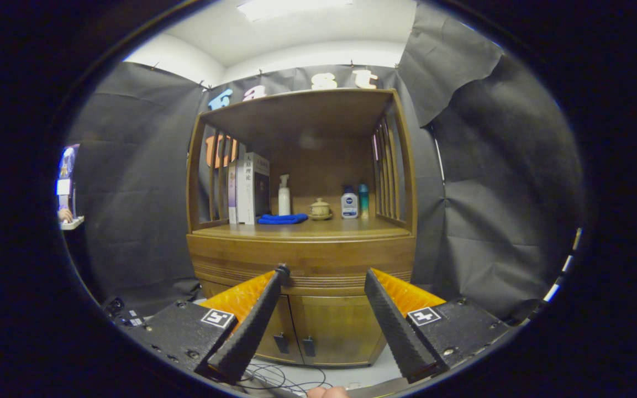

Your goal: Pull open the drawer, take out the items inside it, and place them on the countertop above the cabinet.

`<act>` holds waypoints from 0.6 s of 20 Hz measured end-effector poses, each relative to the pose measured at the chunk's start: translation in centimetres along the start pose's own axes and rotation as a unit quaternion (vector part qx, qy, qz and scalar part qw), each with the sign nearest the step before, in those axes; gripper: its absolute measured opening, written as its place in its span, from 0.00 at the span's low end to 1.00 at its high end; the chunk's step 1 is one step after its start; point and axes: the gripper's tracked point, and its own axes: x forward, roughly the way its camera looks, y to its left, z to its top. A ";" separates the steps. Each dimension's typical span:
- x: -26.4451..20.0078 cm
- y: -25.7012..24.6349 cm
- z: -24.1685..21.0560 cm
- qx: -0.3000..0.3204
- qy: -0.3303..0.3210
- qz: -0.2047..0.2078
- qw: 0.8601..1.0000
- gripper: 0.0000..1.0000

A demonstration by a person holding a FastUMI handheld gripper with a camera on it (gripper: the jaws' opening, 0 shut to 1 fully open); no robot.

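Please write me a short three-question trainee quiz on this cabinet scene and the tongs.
1. True or false: the drawer under the countertop is already pulled out.
2. What lies just left of the lidded ceramic pot? A) blue cloth B) books C) teal bottle
3. Fill in: the tongs are ____, holding nothing, ahead of the cabinet doors.

Key: 1 false, the drawer front sits flush with the cabinet; 2 A; 3 open.
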 end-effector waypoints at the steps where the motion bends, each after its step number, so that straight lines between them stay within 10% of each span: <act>1: 0.1 0.1 -0.1 -0.002 0.003 0.002 1.000 0.99; 12: 11.0 6.1 -3.6 -0.030 0.057 0.027 0.998 0.99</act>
